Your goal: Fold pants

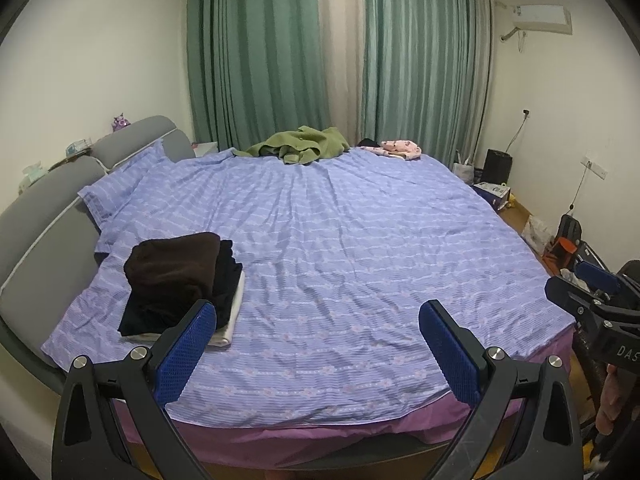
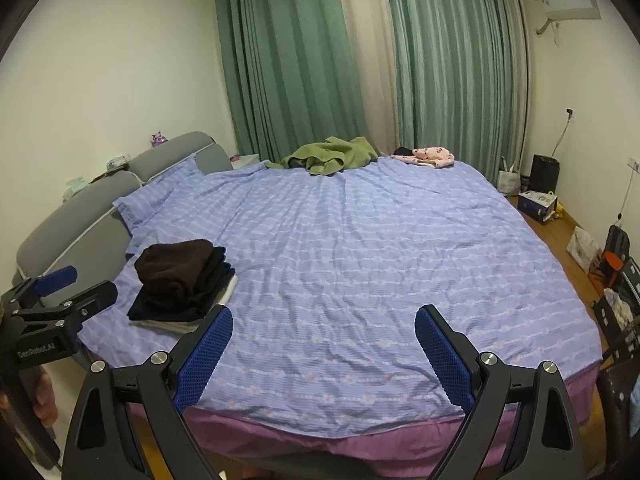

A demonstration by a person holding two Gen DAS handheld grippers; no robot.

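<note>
A stack of folded dark pants, brown on top, black and white below, lies on the near left of the bed; it also shows in the right wrist view. Crumpled green pants lie at the far edge of the bed, also in the right wrist view. A pink patterned garment lies far right. My left gripper is open and empty over the bed's near edge. My right gripper is open and empty beside it, to the right.
The bed has a purple striped cover and a grey headboard on the left. Green curtains hang behind. Boxes, bags and a black bin stand on the floor at the right.
</note>
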